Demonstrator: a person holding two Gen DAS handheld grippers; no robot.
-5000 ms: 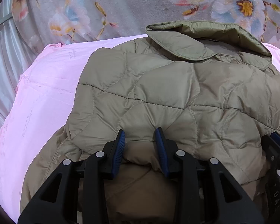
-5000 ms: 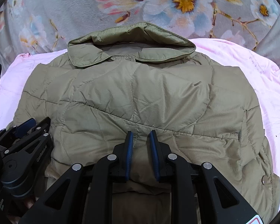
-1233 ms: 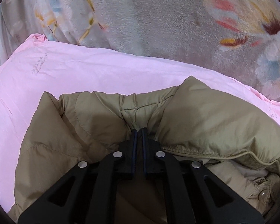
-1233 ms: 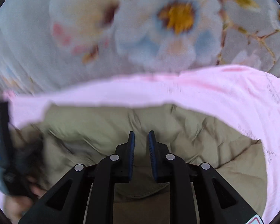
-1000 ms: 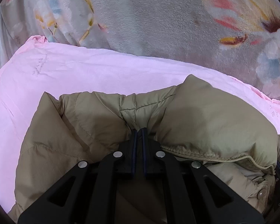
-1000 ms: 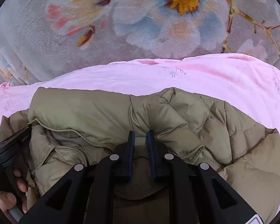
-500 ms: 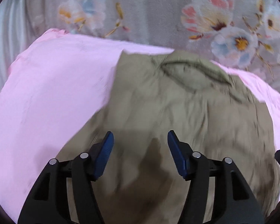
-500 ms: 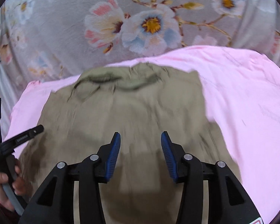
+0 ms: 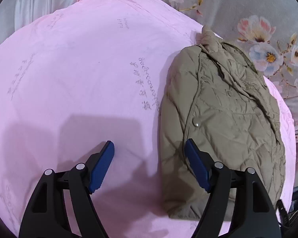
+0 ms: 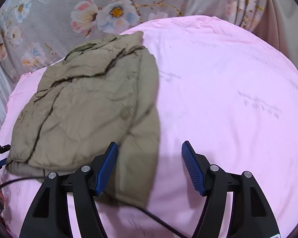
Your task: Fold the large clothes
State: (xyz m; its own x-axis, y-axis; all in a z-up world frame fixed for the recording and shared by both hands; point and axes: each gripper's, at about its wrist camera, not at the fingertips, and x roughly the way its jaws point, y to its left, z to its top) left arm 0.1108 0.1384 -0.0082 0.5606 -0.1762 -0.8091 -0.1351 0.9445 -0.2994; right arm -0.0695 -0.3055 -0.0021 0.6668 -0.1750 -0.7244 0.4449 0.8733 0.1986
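Faint handwriting on the pink sheet (image 9: 69,69) beside the folded jacket (image 9: 218,119) is unreadable; left tool (image 9: 149,165) and right tool (image 10: 150,166) are both wide, holding nothing.

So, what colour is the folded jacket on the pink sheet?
The jacket is olive-khaki with quilted stitching. The left wrist view shows it best.

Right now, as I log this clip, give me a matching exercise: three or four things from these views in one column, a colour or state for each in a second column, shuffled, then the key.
Column 1:
1. jacket
2. sheet
3. left gripper
4. blanket

Column 2:
A. grey with a flower print
B. open, holding nothing
C. olive, quilted, folded into a compact bundle
D. pink, with faint handwriting

Pairs: 1-C, 2-D, 3-B, 4-A
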